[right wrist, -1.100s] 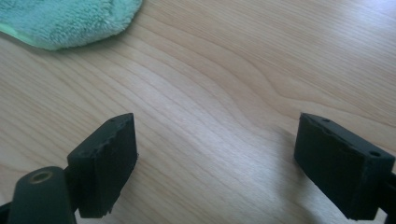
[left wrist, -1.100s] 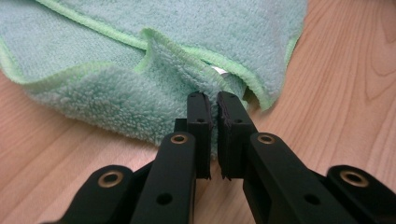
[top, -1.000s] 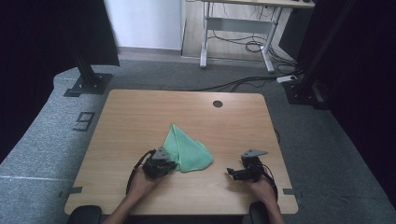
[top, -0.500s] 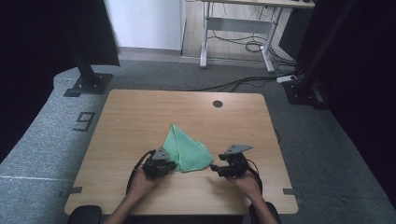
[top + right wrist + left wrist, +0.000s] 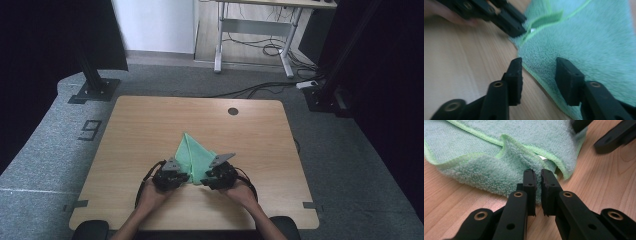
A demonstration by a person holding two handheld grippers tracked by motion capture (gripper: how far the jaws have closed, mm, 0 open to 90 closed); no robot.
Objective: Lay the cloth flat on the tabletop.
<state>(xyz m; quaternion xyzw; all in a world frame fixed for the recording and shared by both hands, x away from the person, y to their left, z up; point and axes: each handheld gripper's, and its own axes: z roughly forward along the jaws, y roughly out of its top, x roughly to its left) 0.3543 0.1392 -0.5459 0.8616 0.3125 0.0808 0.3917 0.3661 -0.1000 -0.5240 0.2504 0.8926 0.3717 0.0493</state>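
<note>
A green terry cloth [image 5: 192, 154] lies folded in a pointed shape on the wooden table [image 5: 150, 120], near its front middle. My left gripper [image 5: 172, 177] sits at the cloth's near left corner. In the left gripper view its jaws [image 5: 537, 171] are shut on a folded hem of the cloth [image 5: 486, 150]. My right gripper [image 5: 217, 175] is at the cloth's near right edge. In the right gripper view its jaws [image 5: 539, 62] have just been closing and stand apart astride the cloth's [image 5: 586, 45] edge, without pressing on it. The left gripper [image 5: 506, 20] shows beyond them.
A round cable hole [image 5: 233, 111] sits near the table's far edge. Behind the table stand a white desk frame [image 5: 255, 30] with cables on the floor and a black stand [image 5: 95, 85] at the left. Bare wood lies on either side of the cloth.
The right hand has moved left from the table's right side up to the cloth's near right edge. The left hand and the cloth have stayed put.
</note>
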